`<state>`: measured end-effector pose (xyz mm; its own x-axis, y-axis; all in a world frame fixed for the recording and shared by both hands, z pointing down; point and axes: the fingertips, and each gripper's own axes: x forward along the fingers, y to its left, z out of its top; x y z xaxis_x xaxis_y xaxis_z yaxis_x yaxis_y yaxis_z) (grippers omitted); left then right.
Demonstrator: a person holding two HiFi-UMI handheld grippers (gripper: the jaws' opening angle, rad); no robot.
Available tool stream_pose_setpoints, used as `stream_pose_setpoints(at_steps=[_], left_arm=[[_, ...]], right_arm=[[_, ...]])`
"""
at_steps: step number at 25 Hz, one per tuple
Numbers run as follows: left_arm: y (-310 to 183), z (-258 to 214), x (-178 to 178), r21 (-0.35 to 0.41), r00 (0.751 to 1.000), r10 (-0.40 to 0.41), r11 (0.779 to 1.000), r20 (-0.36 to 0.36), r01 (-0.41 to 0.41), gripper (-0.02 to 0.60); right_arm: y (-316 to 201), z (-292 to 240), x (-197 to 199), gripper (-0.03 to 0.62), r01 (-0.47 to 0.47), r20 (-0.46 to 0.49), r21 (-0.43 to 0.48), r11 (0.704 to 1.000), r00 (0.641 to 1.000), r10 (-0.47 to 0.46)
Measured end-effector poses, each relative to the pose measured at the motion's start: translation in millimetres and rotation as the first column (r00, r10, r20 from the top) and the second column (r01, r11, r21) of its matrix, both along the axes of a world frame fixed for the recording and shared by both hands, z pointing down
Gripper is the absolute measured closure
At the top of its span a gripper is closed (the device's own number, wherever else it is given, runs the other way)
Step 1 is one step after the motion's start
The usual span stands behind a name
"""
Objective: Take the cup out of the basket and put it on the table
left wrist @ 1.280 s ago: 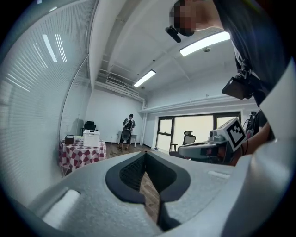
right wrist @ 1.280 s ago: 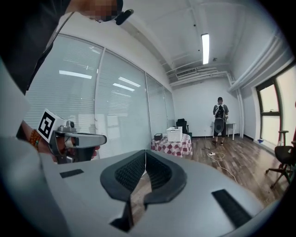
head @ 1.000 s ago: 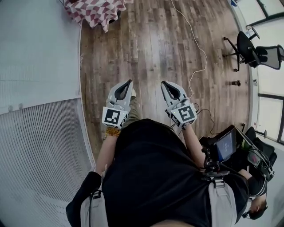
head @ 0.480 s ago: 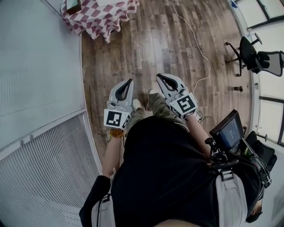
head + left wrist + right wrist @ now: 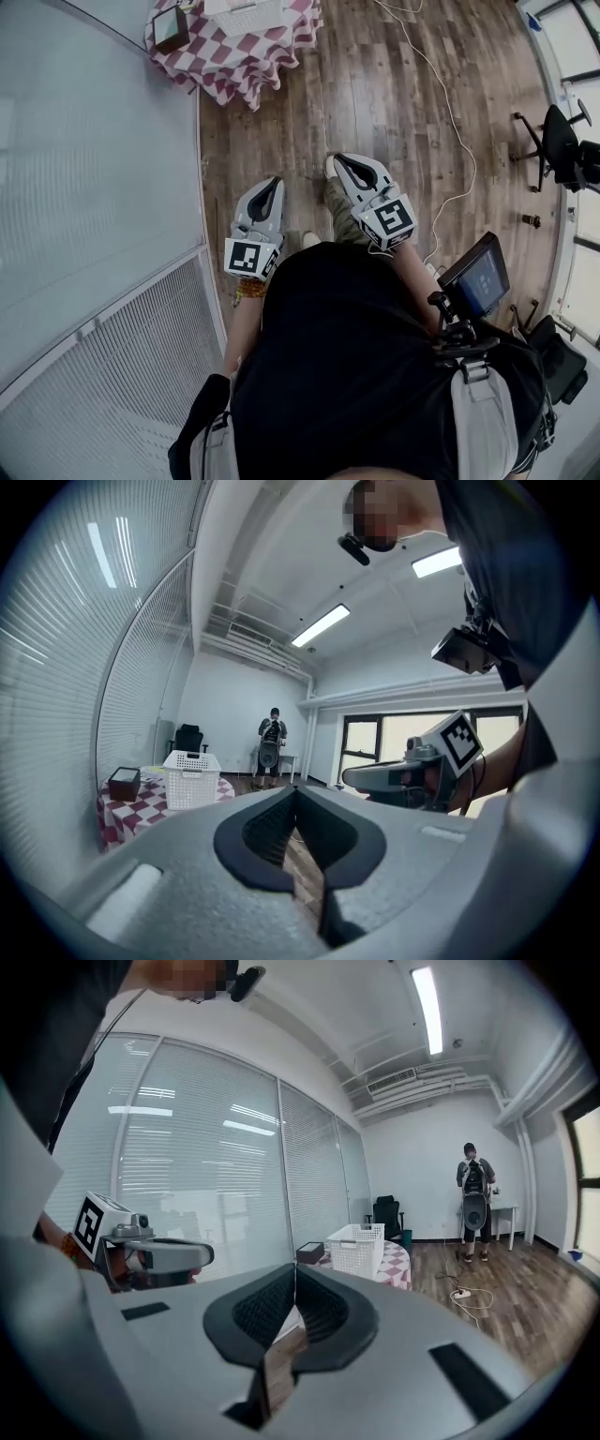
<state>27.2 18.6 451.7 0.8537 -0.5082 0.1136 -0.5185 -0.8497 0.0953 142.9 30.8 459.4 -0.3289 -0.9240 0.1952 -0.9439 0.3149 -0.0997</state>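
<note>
A white basket (image 5: 191, 778) stands on a small table under a red-and-white checked cloth (image 5: 246, 64), far ahead of me across the wooden floor. No cup shows in any view; the basket's inside is hidden. In front of my body I hold my left gripper (image 5: 273, 182) shut, with nothing in it. My right gripper (image 5: 338, 161) is level with it and a little further forward, also shut and empty. The basket (image 5: 356, 1249) appears beyond the right gripper's closed tips, well out of reach.
A dark box (image 5: 171, 28) sits on the table beside the basket. A white cable (image 5: 448, 103) runs along the floor at right. An office chair (image 5: 561, 148) stands far right. A person (image 5: 473, 1199) stands at the room's far end. Glass walls with blinds (image 5: 94, 234) line the left.
The checked table with its box and basket has come further into the head view's top edge as I walk toward it. Both grippers stay shut and side by side.
</note>
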Motion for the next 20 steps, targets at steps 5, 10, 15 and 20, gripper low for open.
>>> stream_pose_setpoints(at_steps=[5,10,15,20], left_arm=[[-83.3,-33.5,88.0,0.028,0.998,0.054,0.998,0.035,-0.055,0.575],[-149.3,-48.4,172.4,0.071,0.997,0.071,0.995,0.006,-0.072,0.575],[-204.8,-35.2,193.6,0.040,1.000,0.002,0.999,-0.014,-0.001,0.575],[-255.8,-9.0,174.6,0.000,0.995,-0.082,0.997,0.049,0.082,0.575]], right_arm=[[-92.6,-16.5,72.3,0.582,0.004,0.051,0.014,1.000,0.999,-0.005],[-162.3,1.1,147.2,0.582,0.013,0.055,-0.013,1.000,0.998,-0.012],[-237.3,21.3,185.6,0.582,0.033,0.039,-0.061,0.998,0.999,-0.031],[-309.4,18.2,184.7,0.582,0.124,0.001,-0.049,0.991,0.992,-0.124]])
